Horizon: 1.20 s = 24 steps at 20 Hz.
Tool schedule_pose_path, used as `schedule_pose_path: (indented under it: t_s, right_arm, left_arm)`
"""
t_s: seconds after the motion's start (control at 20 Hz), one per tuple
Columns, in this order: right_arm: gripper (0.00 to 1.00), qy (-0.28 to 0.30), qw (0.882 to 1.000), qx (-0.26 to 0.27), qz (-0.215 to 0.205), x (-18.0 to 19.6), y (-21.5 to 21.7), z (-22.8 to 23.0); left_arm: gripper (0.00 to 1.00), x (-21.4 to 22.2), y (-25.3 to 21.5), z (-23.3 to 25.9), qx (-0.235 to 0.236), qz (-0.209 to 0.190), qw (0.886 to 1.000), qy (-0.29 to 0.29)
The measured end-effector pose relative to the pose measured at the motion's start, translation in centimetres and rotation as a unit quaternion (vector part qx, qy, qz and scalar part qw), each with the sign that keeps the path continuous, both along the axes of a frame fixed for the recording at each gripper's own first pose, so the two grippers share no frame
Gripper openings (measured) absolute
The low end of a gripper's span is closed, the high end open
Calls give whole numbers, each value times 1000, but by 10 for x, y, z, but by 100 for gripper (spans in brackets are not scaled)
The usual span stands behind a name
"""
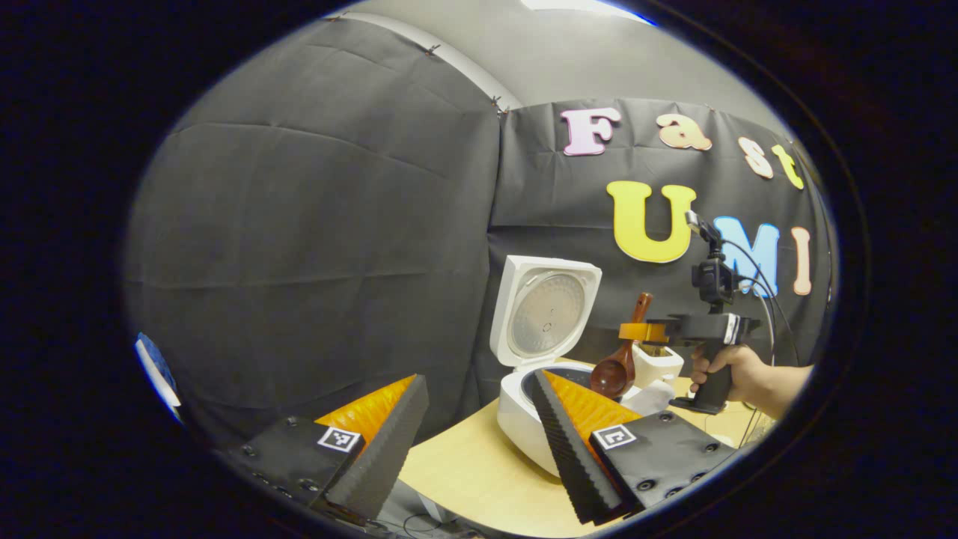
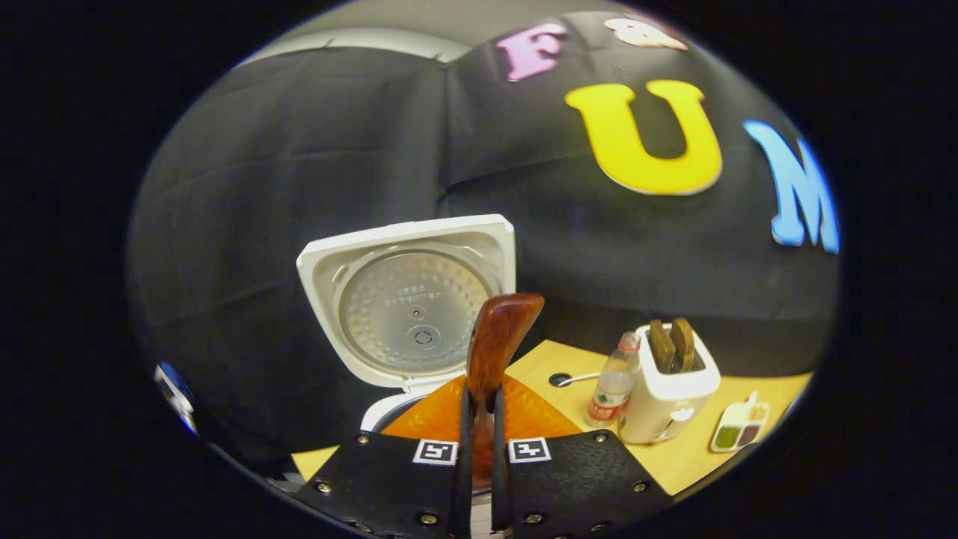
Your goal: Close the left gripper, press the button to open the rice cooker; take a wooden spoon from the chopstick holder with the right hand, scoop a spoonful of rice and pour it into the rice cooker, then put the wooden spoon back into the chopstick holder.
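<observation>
The white rice cooker (image 1: 524, 419) stands on the wooden table with its lid (image 1: 546, 311) swung up. My left gripper (image 1: 477, 382) is open, its fingers spread wide in front of the cooker with nothing between them. In the left gripper view my right gripper (image 1: 642, 331), held by a hand (image 1: 741, 374), is shut on the wooden spoon (image 1: 615, 370), whose bowl hangs at the cooker's right rim. In the right gripper view, the right gripper (image 2: 481, 397) clamps the spoon handle (image 2: 498, 337), which sticks up before the open lid (image 2: 412, 299). The spoon's contents are hidden.
A white holder (image 2: 666, 397) with brown wooden pieces standing in it sits right of the cooker, and also shows behind the spoon (image 1: 658, 363). Beside it are a small plastic bottle (image 2: 612, 385) and a little divided dish (image 2: 737, 434). A cable hole (image 2: 560, 379) marks the tabletop.
</observation>
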State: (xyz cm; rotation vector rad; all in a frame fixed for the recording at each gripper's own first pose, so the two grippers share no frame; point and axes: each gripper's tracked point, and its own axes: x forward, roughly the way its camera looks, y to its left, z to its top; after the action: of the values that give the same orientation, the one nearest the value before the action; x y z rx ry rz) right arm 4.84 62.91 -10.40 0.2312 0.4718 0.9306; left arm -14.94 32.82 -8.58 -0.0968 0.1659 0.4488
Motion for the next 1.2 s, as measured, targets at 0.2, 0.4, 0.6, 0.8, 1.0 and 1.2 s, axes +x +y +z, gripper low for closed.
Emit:
schedule_pose_path:
  t_s: [0.2,0.4,0.6,0.8,1.0,1.2]
  right_arm:
    - [11,127,987,87,-46,16,-23,6]
    - [11,201,966,151,-67,23,-53,20]
    - [11,185,965,163,-92,32,-99,35]
    - [11,161,967,161,-112,36,-151,46]
    - [11,129,969,156,-141,44,-203,57]
    - [11,96,969,147,-174,48,-254,64]
  left_arm:
    - [99,2,-6,9,5,-5,1000,-10]
    - [97,10,-20,20,9,-19,1000,-22]
    - [99,32,-38,30,13,-41,999,-32]
    - [97,58,-61,46,26,-66,996,-48]
    - [99,77,-87,60,34,-92,993,-64]
    - [99,92,-116,72,45,-117,989,-76]
